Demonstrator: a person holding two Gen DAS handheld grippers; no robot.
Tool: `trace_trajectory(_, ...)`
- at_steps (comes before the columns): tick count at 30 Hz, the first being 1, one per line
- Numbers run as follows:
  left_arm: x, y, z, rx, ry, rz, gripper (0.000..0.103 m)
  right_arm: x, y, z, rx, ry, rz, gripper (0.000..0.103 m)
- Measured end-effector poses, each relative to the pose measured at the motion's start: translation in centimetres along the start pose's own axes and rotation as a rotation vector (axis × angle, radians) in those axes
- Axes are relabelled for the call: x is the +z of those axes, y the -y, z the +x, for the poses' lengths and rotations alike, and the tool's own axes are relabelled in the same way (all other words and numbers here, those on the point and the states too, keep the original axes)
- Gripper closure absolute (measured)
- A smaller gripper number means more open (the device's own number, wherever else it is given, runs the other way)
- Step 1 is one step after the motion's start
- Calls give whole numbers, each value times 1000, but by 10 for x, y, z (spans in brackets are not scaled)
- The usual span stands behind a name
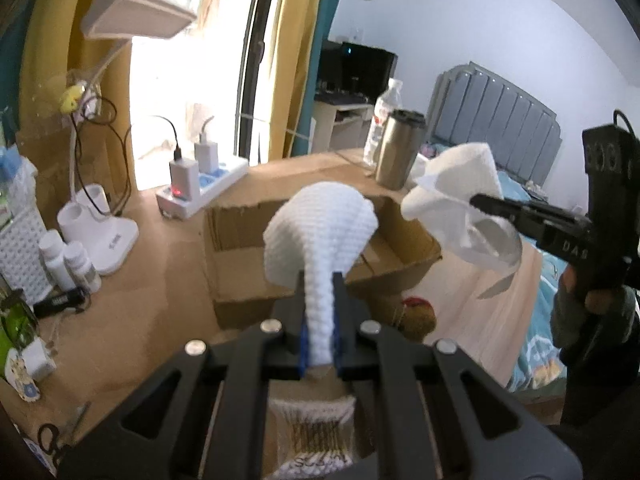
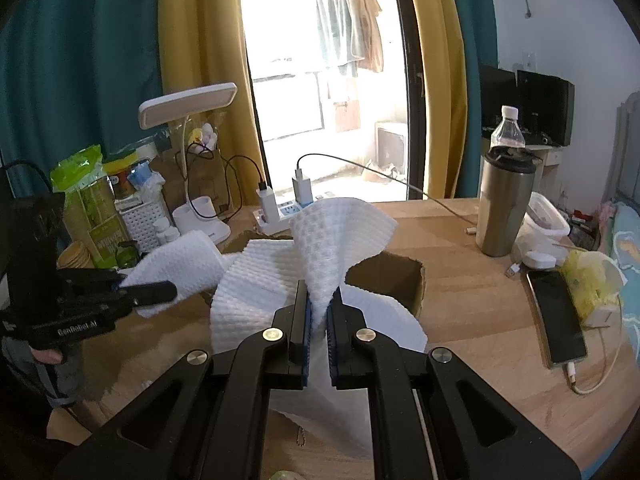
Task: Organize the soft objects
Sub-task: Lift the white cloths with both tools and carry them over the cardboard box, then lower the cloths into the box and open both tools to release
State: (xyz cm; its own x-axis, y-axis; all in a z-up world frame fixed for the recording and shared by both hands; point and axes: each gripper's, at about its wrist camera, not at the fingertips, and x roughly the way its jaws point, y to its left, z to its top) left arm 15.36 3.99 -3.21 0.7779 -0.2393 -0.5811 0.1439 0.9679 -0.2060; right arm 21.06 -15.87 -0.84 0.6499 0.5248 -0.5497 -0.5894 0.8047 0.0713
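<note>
Two black two-finger grippers are present: the left gripper [image 1: 320, 292] at lower centre of its own view and the right gripper [image 2: 319, 300] at lower centre of its own. One white embossed paper towel sheet [image 2: 256, 276] spans both. One open brown cardboard box [image 1: 240, 240] sits mid-frame. One white desk lamp [image 2: 188, 106], upper left. One white power strip [image 1: 200, 188] carrying two white plug-in chargers [image 1: 184, 168]. One steel travel tumbler [image 2: 506, 204] and one clear plastic water bottle [image 2: 508, 128], right. Two small white bottles [image 1: 68, 260], left edge. One dark smartphone [image 2: 558, 316], lower right. One pair of black-handled scissors [image 1: 60, 436], lower left.
</note>
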Motion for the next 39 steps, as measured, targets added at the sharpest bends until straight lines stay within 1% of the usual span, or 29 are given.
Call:
trace_trajectory(7, 13, -5, -6, 19, 34, 7, 94, 7, 1, -2, -4, 17, -5, 95)
trace_trajectory(15, 20, -14, 2, 26, 47, -2, 94, 16, 6, 9, -1, 14, -13, 95)
trace_trajectory(27, 29, -33, 37, 43, 18, -20, 94, 23, 24, 47, 2, -27, 21, 95)
trace_trajectory(30, 29, -38, 49, 48, 3, -25, 94, 23, 30, 57, 13, -43, 43, 95)
trace_trajectory(33, 29, -43, 60, 78, -11, -14, 94, 22, 37, 68, 21, -55, 65, 95)
trace_trajectory(39, 26, -54, 81, 72, -52, -38, 94, 17, 48, 93, 27, -93, 96, 95)
